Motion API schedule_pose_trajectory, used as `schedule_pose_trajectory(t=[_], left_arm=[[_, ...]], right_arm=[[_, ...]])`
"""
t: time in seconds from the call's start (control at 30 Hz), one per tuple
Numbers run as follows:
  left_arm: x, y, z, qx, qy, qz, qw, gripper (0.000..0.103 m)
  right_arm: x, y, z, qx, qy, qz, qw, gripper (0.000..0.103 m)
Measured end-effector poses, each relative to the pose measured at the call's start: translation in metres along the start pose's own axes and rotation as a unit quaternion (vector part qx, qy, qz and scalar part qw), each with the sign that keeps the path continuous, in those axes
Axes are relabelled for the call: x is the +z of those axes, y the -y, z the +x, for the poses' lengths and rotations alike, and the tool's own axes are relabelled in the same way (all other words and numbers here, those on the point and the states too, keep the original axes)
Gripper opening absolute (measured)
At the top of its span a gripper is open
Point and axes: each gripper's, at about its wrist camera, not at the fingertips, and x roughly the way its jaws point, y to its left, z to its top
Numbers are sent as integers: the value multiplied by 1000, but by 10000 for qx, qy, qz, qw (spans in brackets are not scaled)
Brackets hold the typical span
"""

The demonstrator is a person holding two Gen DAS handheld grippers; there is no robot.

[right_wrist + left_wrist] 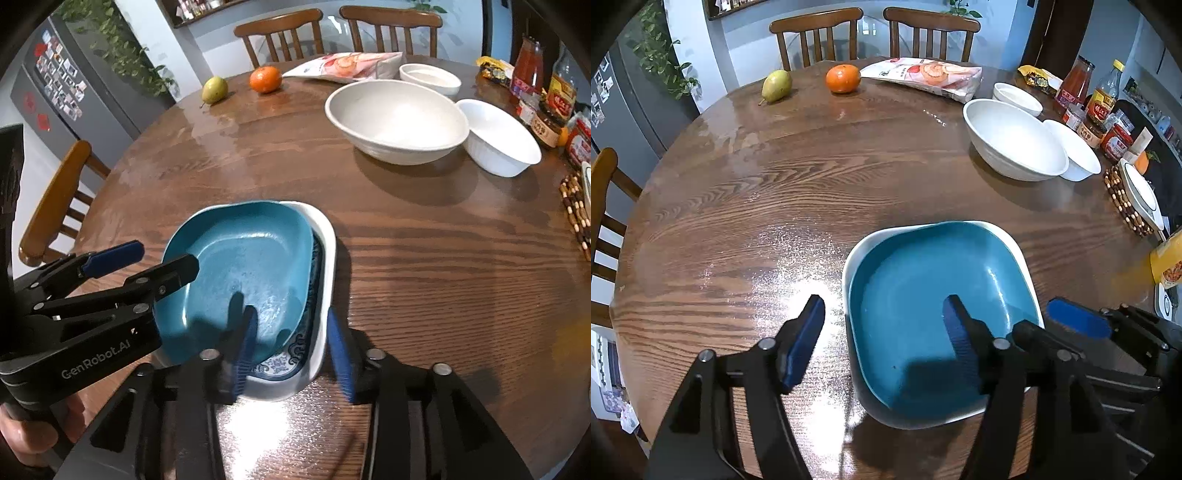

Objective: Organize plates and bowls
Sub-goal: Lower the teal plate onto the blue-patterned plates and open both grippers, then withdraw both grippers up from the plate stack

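A teal square dish rests tilted inside a white dish with a blue pattern on the wooden table. My left gripper is open, its jaws straddling the teal dish's left rim; it shows in the right wrist view. My right gripper is open, its jaws astride the white dish's near right rim; one blue pad shows in the left wrist view. A large white bowl, a white bowl and a small white dish stand beyond.
A pear, an orange and a snack bag lie at the far side. Sauce bottles and jars crowd the right edge, with a plate on a beaded trivet. Chairs ring the table.
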Motion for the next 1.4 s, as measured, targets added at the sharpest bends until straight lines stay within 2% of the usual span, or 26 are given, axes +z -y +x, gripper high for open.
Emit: schedule_pose_trajectory(t=[0.13,0.33,0.4,0.5,0.67,1.0,1.23,1.4], left_arm=[[1,2,-2,39,20,-23,10000,78],[4,7,-3,82,-3,-90,9999,90],[5,10,-3,123,-9,-76,9999,97],[8,17,-4,103,-4,-9,9999,100],[15,34,-5,-19,13,154,9999,102],[33,60,-4,-24,33,361,9993,102],[67,65,3,-188,194,160,9995,102],[102,68,17,-333,303,32,9990,102]], right_arm=[[1,4,-5,13,77,61,10000,44],[-2,14,-13,-12,154,209,9997,55],[-2,20,-16,50,170,310,9994,55],[-4,31,-19,87,178,452,9988,56],[-6,55,-27,99,197,765,9968,56],[-5,112,-45,68,397,1509,9877,56],[8,139,-46,159,512,1876,9808,56],[32,151,-42,324,617,1985,9776,56]])
